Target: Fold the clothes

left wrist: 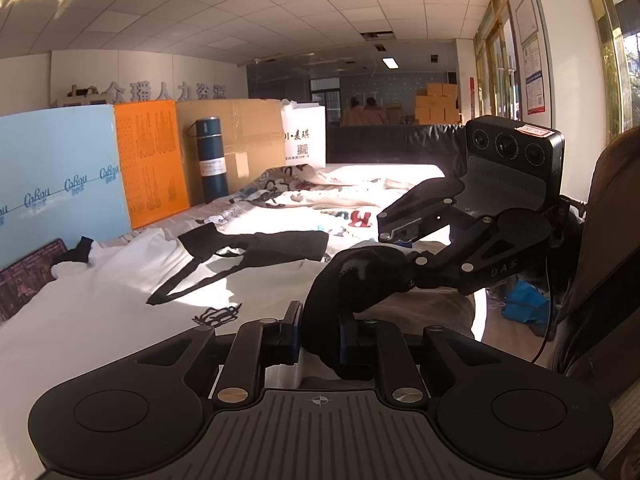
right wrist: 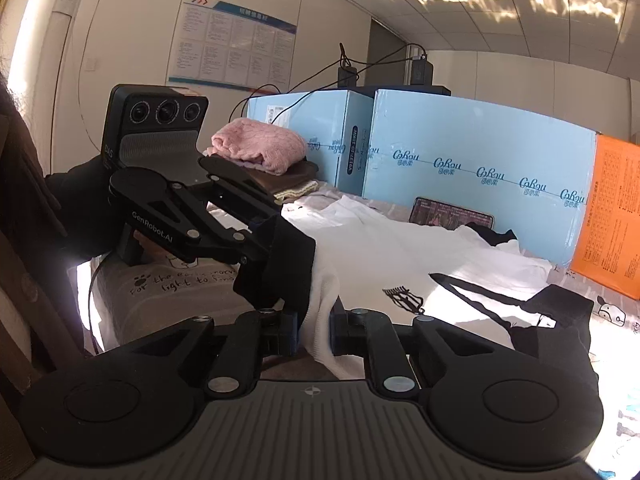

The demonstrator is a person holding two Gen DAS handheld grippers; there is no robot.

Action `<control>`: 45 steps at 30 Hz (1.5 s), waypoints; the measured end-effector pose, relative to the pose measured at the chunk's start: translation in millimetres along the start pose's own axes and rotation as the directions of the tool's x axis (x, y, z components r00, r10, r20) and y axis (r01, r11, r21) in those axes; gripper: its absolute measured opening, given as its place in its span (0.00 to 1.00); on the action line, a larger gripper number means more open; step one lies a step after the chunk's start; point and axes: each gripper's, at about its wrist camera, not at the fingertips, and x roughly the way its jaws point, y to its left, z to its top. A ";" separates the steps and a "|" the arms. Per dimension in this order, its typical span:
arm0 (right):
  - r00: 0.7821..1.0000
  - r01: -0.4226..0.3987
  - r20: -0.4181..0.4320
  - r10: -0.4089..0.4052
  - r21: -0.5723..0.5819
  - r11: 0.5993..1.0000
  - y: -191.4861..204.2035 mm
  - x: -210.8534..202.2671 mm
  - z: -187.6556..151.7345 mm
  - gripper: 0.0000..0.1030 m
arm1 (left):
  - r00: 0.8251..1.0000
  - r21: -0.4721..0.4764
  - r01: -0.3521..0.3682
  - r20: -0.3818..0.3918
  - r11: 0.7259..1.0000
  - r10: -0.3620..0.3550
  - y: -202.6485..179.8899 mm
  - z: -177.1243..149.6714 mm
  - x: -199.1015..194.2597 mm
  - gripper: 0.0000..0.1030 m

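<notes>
A white sweatshirt (left wrist: 100,280) with black stripes and black cuffs lies spread on the bed; it also shows in the right wrist view (right wrist: 400,256). My left gripper (left wrist: 318,340) is shut on a black cuff (left wrist: 352,292) of a sleeve, held above the bed's near edge. My right gripper (right wrist: 314,334) is shut on the white sleeve fabric (right wrist: 320,320) just behind that black cuff (right wrist: 288,264). The two grippers face each other closely: the right gripper (left wrist: 404,256) shows in the left wrist view and the left gripper (right wrist: 260,240) in the right wrist view.
Blue boxes (right wrist: 460,152), an orange board (left wrist: 150,160), a cardboard box (left wrist: 236,140) and a dark blue flask (left wrist: 210,160) line the far side of the bed. Folded pink and brown clothes (right wrist: 260,152) are stacked near the boxes. More printed garments (left wrist: 320,196) lie farther along the bed.
</notes>
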 end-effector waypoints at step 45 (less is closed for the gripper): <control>0.946 0.281 -0.204 -0.251 0.137 0.950 -163.8 129.9 11.4 0.63 | 0.697 -0.392 -0.711 -0.284 0.584 0.659 155.5 -53.5 -131.0 0.60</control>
